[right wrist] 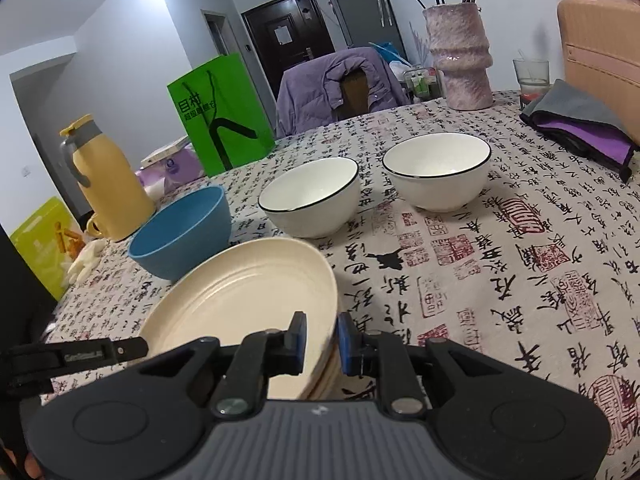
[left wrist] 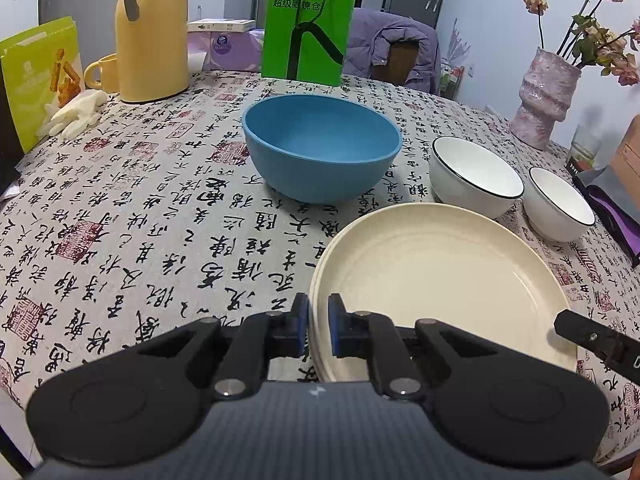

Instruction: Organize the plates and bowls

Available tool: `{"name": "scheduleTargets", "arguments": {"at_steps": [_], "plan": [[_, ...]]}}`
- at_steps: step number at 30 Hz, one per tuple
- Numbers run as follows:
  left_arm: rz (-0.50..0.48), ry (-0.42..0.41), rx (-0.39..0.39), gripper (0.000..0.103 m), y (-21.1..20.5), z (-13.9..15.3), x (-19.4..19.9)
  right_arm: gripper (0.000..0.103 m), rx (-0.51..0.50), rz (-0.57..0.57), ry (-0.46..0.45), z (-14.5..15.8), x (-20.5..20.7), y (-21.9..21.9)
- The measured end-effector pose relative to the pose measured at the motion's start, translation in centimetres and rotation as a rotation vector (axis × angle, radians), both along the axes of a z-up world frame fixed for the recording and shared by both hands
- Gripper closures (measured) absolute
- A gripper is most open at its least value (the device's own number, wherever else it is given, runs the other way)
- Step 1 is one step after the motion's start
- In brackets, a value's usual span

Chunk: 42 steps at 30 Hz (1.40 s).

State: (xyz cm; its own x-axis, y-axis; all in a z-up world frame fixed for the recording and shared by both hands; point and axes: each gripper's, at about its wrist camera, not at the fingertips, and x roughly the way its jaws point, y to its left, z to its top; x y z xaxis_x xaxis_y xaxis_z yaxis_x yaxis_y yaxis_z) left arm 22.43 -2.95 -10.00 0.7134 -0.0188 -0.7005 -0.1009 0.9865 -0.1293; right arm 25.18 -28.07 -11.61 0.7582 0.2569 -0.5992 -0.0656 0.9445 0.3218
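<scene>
Plates pinched at both rims, bowls yet ungathered.

The left gripper [left wrist: 318, 326] is closed on the near-left rim of the plates [left wrist: 440, 276], and the right gripper [right wrist: 322, 338] is clamped on the opposite rim, so a cream stack is held between both, low over the tablecloth [left wrist: 140, 220]. Were one side raised faster, the stack could tilt and the plates slide apart. The blue bowl [left wrist: 322, 152] and two white bowls [left wrist: 476, 174] [left wrist: 560, 202] stand just beyond and could be struck.

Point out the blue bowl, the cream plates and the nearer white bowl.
blue bowl [left wrist: 320, 136]: left wrist view, inner wall.
cream plates [left wrist: 440, 272]: left wrist view, top plate's centre.
nearer white bowl [right wrist: 312, 208]: right wrist view, outer side.
</scene>
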Motion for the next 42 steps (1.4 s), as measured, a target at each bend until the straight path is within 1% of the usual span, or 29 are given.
{"name": "scheduleTargets", "arguments": {"at_steps": [5,9,16,20,23,24,25,26,27,28,29,31,33,34,35,36,38,40,42], "plan": [[-0.005,0.002,-0.026,0.091,0.4,0.0,0.1,0.09,-0.013,0.002,-0.002,-0.1,0.0,0.1],[-0.007,0.002,-0.027,0.091,0.3,0.0,0.1,0.096,-0.041,0.003,-0.003,-0.2,-0.1,0.2],[-0.005,0.003,-0.04,0.091,0.4,0.2,0.0,0.095,-0.09,0.014,-0.006,-0.2,-0.2,0.8],[-0.005,0.004,-0.046,0.09,0.5,0.2,0.1,0.095,-0.083,0.015,-0.002,-0.2,-0.2,0.7],[-0.007,0.002,-0.064,0.089,0.8,0.3,-0.1,0.095,-0.062,0.015,0.0,-0.2,-0.2,0.4],[-0.008,-0.005,-0.071,0.088,0.9,0.5,-0.2,0.092,-0.05,0.017,-0.001,-0.1,-0.2,0.2],[-0.013,-0.014,-0.077,0.087,1.1,0.6,-0.3,0.091,-0.038,0.017,-0.004,0.0,-0.3,0.0],[-0.015,-0.024,-0.083,0.081,1.2,0.8,-0.5,0.091,-0.028,0.016,-0.012,0.1,-0.4,-0.1],[-0.018,-0.038,-0.09,0.072,1.3,1.1,-0.7,0.09,-0.023,0.015,-0.022,0.3,-0.6,-0.2],[-0.02,-0.053,-0.093,0.067,1.4,1.3,-0.9,0.089,-0.018,0.016,-0.031,0.4,-0.7,-0.3],[-0.022,-0.07,-0.092,0.06,1.4,1.5,-1.1,0.085,-0.012,0.018,-0.041,0.6,-0.9,-0.3],[-0.027,-0.106,-0.083,0.054,1.5,2.1,-1.7,0.075,-0.001,0.024,-0.065,1.0,-1.3,-0.4],[-0.035,-0.134,-0.075,0.041,1.6,2.5,-2.1,0.058,0.008,0.029,-0.084,1.3,-1.6,-0.4],[-0.036,-0.147,-0.074,0.037,1.7,2.7,-2.4,0.054,0.011,0.03,-0.092,1.4,-1.8,-0.4],[-0.036,-0.161,-0.071,0.029,1.8,2.9,-2.6,0.045,0.014,0.03,-0.097,1.5,-1.9,-0.3],[-0.037,-0.171,-0.069,0.024,1.9,3.0,-2.8,0.037,0.017,0.031,-0.101,1.5,-2.0,-0.3],[-0.04,-0.196,-0.068,0.019,2.1,3.3,-3.3,0.029,0.023,0.031,-0.109,1.6,-2.2,-0.3],[-0.044,-0.212,-0.073,0.014,2.4,3.6,-3.6,0.025,0.027,0.029,-0.11,1.7,-2.3,-0.3],[-0.047,-0.229,-0.078,0.005,2.7,3.8,-4.0,0.018,0.029,0.027,-0.112,1.8,-2.3,-0.2]]}}
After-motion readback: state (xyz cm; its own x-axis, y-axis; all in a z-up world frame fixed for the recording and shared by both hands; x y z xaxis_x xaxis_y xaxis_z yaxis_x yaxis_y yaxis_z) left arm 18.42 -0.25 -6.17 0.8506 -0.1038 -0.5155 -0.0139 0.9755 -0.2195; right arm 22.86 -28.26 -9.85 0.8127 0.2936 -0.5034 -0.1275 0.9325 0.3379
